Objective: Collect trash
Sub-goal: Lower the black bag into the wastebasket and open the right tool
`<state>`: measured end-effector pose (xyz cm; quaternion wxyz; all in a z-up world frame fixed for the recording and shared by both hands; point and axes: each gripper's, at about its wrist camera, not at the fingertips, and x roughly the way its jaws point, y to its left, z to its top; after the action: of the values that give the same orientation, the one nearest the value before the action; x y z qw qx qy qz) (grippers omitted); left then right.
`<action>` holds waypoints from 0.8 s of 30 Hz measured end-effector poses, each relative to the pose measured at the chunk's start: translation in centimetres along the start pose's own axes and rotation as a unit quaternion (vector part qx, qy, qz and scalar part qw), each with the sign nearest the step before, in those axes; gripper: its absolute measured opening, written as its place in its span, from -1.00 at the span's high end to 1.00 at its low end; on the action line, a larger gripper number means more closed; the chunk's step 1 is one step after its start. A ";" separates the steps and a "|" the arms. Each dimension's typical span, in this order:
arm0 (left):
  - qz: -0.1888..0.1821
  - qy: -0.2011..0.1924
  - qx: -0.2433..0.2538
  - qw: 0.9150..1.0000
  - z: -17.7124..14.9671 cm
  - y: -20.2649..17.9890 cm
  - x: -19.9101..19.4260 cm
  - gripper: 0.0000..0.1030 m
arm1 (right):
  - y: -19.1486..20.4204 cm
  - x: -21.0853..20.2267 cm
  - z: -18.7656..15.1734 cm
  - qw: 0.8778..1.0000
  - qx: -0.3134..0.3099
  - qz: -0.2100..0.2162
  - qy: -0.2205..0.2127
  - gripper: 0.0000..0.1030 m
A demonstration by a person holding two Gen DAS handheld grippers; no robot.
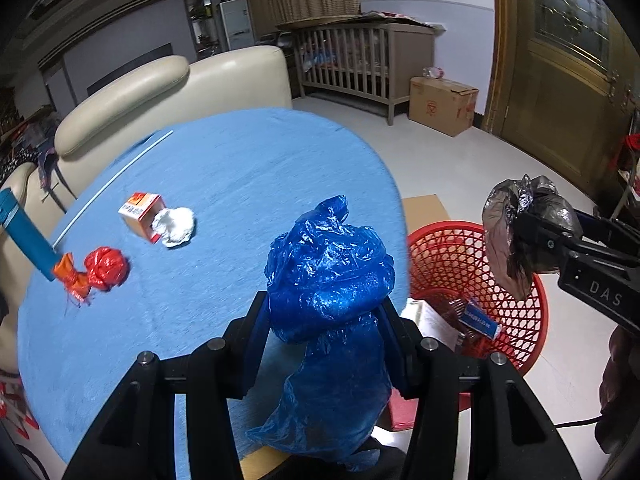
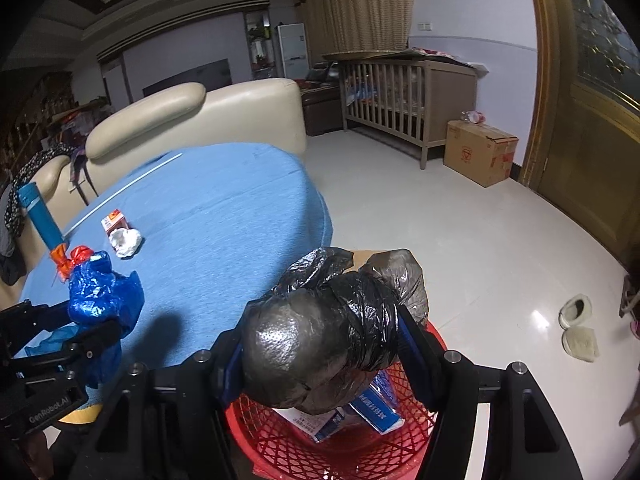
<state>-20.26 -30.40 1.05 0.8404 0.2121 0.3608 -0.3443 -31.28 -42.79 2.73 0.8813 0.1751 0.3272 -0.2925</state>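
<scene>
Above red basket [image 2: 340,436], right gripper [image 2: 320,344] clamps black bag [image 2: 316,340] — release only once centred over rim. Left gripper [image 1: 324,320] clamps blue bag [image 1: 328,280], over tabletop [image 1: 224,168] edge beside basket — bring it across next.

Basket [image 2: 400,436] on floor right of table [image 1: 240,168], sofa [image 1: 180,88] behind table
</scene>
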 end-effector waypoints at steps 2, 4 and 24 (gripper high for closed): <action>-0.003 -0.002 0.004 1.000 0.2 -0.3 0.0 -0.03 | -0.4 -0.1 -0.1 1.000 0.005 -0.002 0.000 -0.32; -0.007 -0.001 0.007 1.000 0.5 -0.7 0.0 -0.03 | -0.7 0.0 -0.3 1.000 0.009 -0.004 0.002 -0.32; -0.027 0.015 0.016 0.999 1.0 -2.4 1.4 -0.03 | -3.0 0.2 -1.4 0.999 0.027 -0.026 0.013 -0.32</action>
<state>-20.90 -33.20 0.40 0.8219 0.2202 0.3734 -0.3697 -33.67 -44.49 1.25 0.8643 0.1938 0.3348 -0.3215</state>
